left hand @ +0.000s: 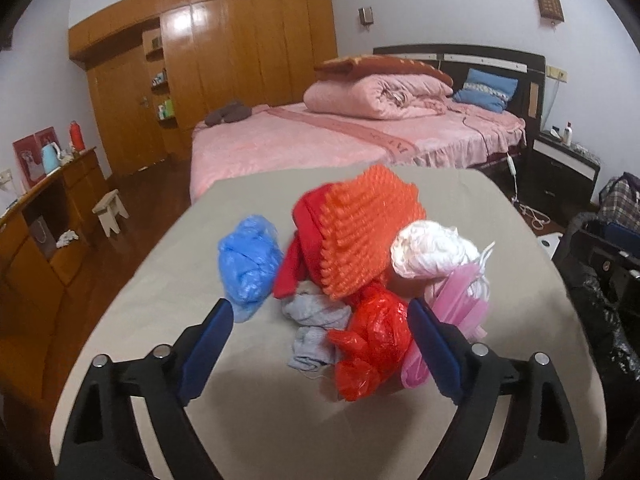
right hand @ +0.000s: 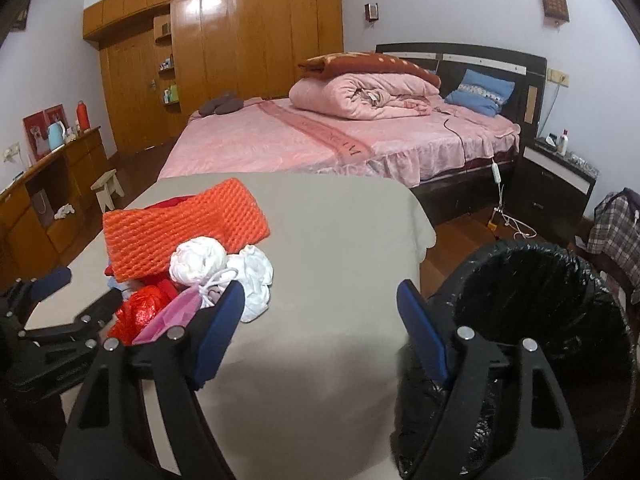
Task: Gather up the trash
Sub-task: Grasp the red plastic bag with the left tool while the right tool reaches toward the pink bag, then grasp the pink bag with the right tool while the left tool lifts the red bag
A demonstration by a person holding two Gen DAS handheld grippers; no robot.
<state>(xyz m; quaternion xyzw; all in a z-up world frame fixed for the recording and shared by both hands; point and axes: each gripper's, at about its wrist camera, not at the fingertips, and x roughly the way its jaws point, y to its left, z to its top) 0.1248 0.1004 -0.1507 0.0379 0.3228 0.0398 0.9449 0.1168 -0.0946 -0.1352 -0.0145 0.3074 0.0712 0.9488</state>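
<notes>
Left gripper [left hand: 320, 312] wide apart, gripping nothing, straddling the red bag [left hand: 370, 344] in the pile on the table [left hand: 240, 400]: lower, then pinch its bulk. Right gripper [right hand: 320, 296] likewise spread and empty beside the white wad [right hand: 256, 276]; bin [right hand: 532, 280] waiting just right.

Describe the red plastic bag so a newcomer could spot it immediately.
On the beige-covered table before the pink bed, a trash pile sits. The red plastic bag lies at its near edge, glossy and crinkled, unlike the ribbed orange foam netting behind it.
</notes>
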